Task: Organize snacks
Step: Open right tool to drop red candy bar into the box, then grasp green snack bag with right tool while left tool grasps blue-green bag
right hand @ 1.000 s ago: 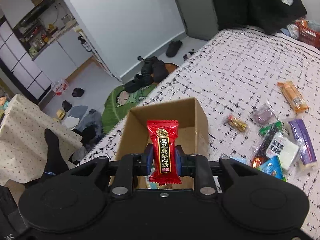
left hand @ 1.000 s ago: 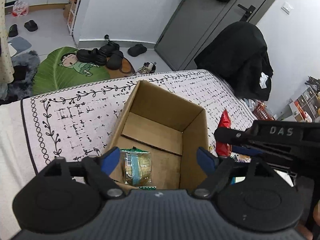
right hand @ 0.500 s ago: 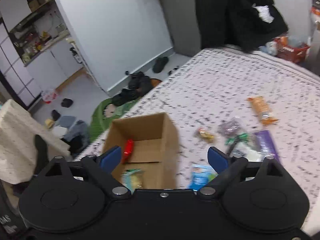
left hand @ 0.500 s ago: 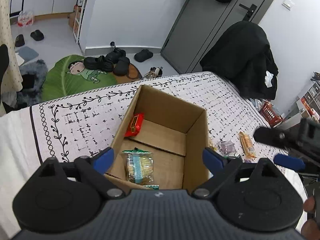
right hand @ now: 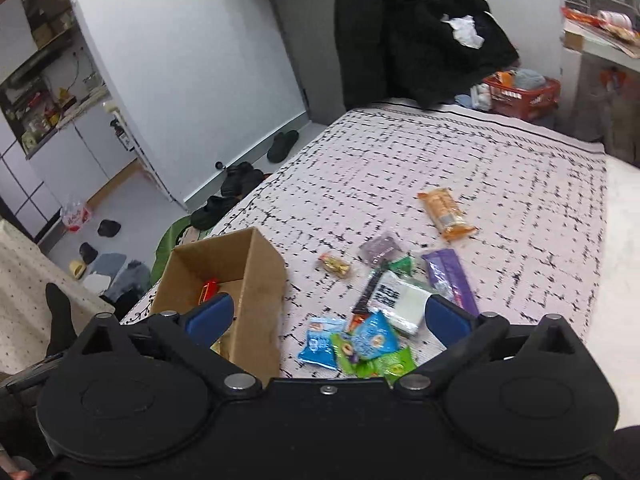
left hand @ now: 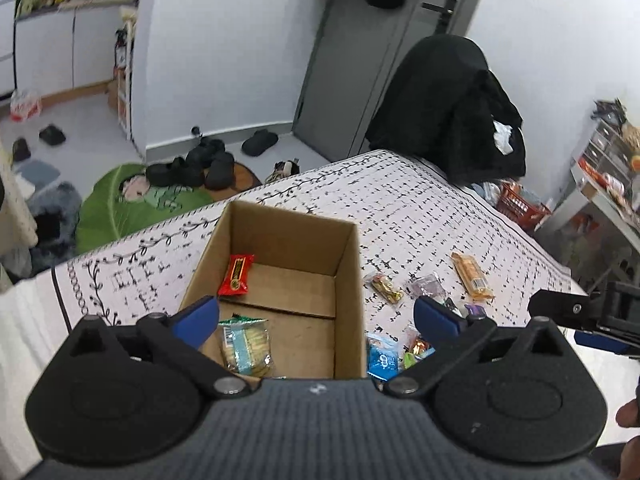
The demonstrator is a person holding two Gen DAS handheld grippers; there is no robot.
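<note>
An open cardboard box (left hand: 347, 280) stands on the patterned bedspread (left hand: 400, 208). Inside it lie a red candy packet (left hand: 236, 275) and a green-blue cracker packet (left hand: 246, 344). My left gripper (left hand: 316, 318) is open and empty, above the box's near edge. My right gripper (right hand: 326, 316) is open and empty, above a pile of loose snacks (right hand: 372, 320) to the right of the box (right hand: 260, 292). An orange packet (right hand: 446, 212) and a purple packet (right hand: 450, 276) lie further out. The right gripper's body shows at the left wrist view's right edge (left hand: 588, 312).
A black coat (left hand: 448, 108) hangs at the bed's far corner. A red basket (right hand: 520, 96) sits on the floor beyond the bed. Shoes (left hand: 200, 164) and a green mat (left hand: 132, 204) lie on the floor left of the bed.
My right gripper opened and dropped the red candy packet into the box, then swung right over the loose snacks. My left gripper rose and pulled back a little.
</note>
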